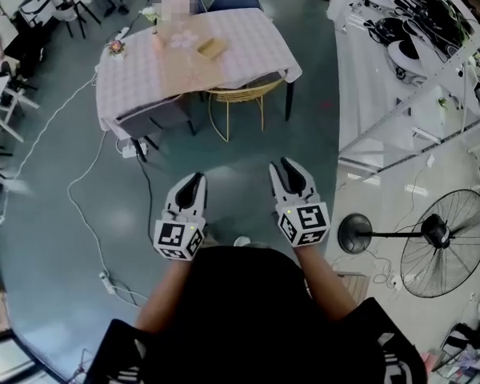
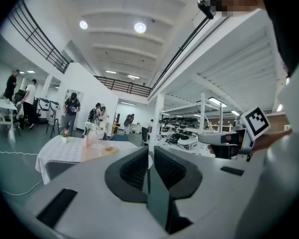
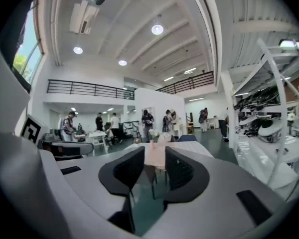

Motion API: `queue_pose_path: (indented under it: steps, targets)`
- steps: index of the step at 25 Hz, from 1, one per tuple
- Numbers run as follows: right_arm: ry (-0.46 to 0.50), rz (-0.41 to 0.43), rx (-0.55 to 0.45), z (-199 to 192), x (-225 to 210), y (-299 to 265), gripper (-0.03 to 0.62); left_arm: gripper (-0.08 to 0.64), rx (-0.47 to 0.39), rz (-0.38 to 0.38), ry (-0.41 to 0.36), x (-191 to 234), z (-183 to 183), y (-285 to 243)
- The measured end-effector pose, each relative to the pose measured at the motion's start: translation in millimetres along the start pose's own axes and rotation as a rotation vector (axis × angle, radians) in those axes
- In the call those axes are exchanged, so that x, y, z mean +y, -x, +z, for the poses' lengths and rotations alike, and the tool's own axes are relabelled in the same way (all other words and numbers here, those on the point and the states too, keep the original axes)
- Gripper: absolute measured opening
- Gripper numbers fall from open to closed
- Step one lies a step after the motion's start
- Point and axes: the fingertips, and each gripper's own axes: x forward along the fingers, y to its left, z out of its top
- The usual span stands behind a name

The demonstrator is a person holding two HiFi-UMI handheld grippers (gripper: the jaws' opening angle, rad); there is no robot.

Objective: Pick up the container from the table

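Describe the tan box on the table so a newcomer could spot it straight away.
Ahead stands a table under a pale checked cloth, a yellow wire chair at its near edge. Near the middle of its top lies the tan box, low and flat, unlike the upright pink bottle and flower pot left of it.

Both forearms extended forward. Left tongs (image 1: 194,184) jaws together, empty. Right tongs (image 1: 289,171) jaws apart, empty. Both held roughly level.
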Motion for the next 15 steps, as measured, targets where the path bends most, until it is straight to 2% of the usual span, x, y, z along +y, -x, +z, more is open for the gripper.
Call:
queue_pose_path:
  steps: [1,2,5,15]
  targets:
    - [-0.007,-0.03,0.002,-2,-8,3,0.12,0.04,0.0,0.021,0.0,4,-1,0]
    - [-0.018,-0.042,0.012,-5,-14,5,0.132,0.109,0.0,0.042,0.001,7,-1,-1]
    - [-0.041,-0.024,0.045,-16,-21,8,0.146,0.167,-0.014,0.081,0.009,12,4,-6]
    - [-0.06,-0.008,0.109,-36,-34,-8,0.146,0.167,0.022,0.1,0.037,16,-10,-26]
